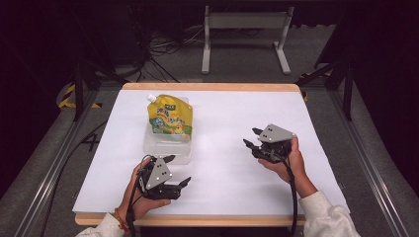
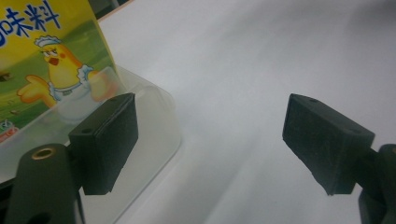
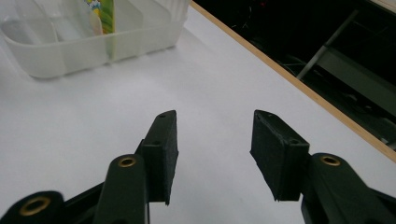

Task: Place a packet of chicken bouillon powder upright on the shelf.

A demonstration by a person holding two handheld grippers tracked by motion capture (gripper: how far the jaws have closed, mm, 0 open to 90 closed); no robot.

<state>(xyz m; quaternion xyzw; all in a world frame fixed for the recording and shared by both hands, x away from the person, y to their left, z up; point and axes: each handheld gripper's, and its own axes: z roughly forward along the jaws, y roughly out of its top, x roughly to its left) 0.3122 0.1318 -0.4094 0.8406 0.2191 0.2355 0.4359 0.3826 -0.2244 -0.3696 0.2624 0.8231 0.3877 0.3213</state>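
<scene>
Where the white sheet covers your wood-edged table (image 1: 212, 87) over grey floor (cables and a metal stand behind), the glossy yellow spouted pouch (image 1: 169, 117) stands in a clear ribbed plastic tray (image 1: 154, 144) at left. Your left gripper (image 1: 177, 171), just beside that tray, has matte black pads (image 2: 112, 140) spread wide, empty. Your right gripper (image 1: 250, 137), well apart, is parted, empty.

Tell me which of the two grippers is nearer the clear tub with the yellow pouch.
The left gripper: it sits by the tub's near corner, while the right gripper hovers apart.
</scene>
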